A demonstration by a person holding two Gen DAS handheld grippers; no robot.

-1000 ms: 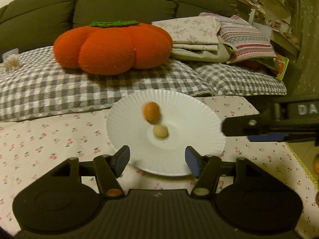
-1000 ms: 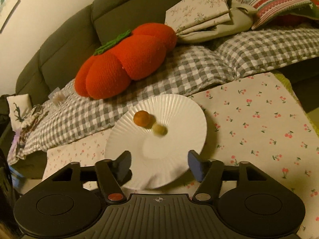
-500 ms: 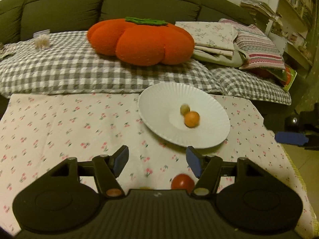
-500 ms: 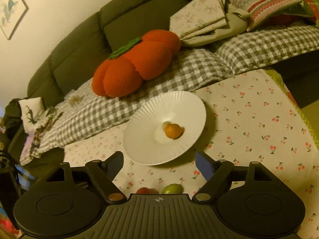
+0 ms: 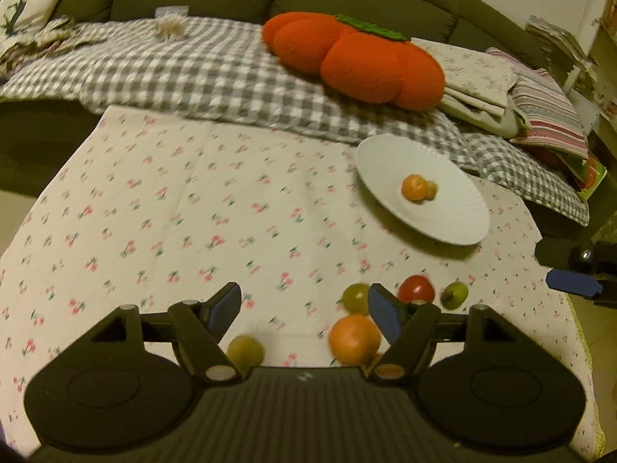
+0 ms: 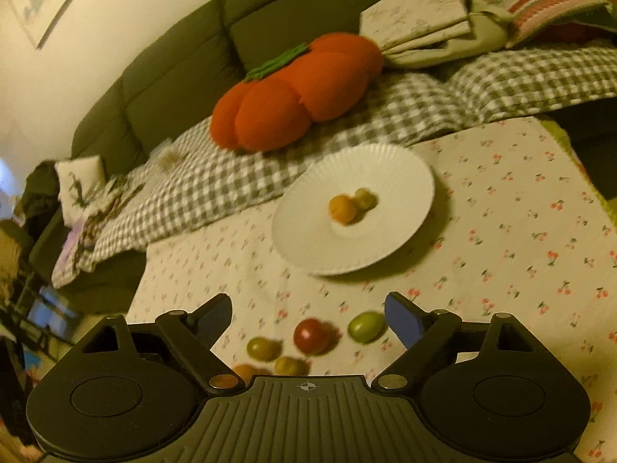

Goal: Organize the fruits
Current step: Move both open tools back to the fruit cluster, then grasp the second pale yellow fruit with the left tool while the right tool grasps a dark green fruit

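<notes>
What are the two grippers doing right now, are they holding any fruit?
Left gripper: open, holding nothing; its jaws have just been opening.
Right gripper: open, holding nothing; its jaws have just been opening wider.

Both jaws wider, loose fruits (image 5: 354,338) now visible

An orange pumpkin cushion (image 5: 354,58) lies on the checked blanket (image 5: 193,65).

Cherry-print cloth (image 5: 216,208) is covering the table; a white fluted plate (image 5: 455,223) is sitting on it toward the sofa side; loose fruit is lying directly on the cloth nearer the onlooker: a large orange (image 5: 354,338), a red tomato (image 5: 415,288), three green fruits (image 5: 355,298) (image 5: 455,295) (image 5: 245,351), well apart from the plate.
</notes>
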